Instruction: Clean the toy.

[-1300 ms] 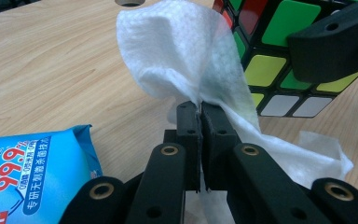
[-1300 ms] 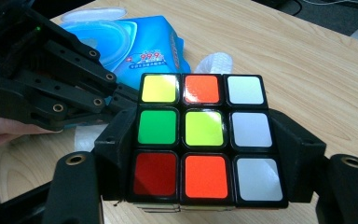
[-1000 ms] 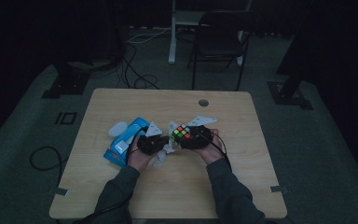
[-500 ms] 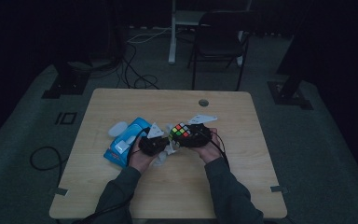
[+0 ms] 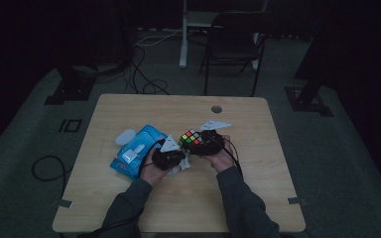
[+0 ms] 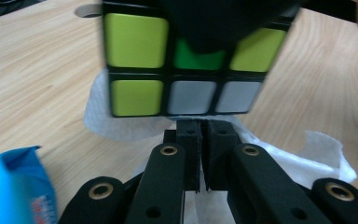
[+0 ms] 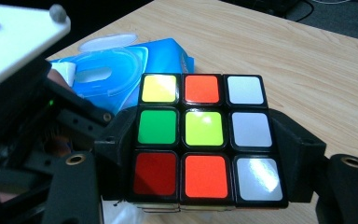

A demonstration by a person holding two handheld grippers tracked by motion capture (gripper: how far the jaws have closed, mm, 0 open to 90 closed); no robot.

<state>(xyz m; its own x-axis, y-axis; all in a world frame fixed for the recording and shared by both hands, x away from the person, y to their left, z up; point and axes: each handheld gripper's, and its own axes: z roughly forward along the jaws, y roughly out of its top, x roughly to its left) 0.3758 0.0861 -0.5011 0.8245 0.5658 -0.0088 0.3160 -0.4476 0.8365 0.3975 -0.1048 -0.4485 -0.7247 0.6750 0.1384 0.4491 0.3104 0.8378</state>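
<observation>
A Rubik's cube with mixed colours is held just above the table, and my right gripper is shut on it, one jaw on each side. In the high view the cube sits at the table's middle, in front of my right gripper. My left gripper has its jaws pressed together on a white wipe, right under the cube's near face. From above, the left gripper and the wipe lie just left of and below the cube.
A blue pack of wipes with its flap lid open lies left of the hands, close to the left gripper. The wooden table has a cable hole at the back. A chair and cables stand beyond the table.
The left gripper with the wipe has edged slightly right, closer under the cube. The right gripper and the cube have stayed put.
</observation>
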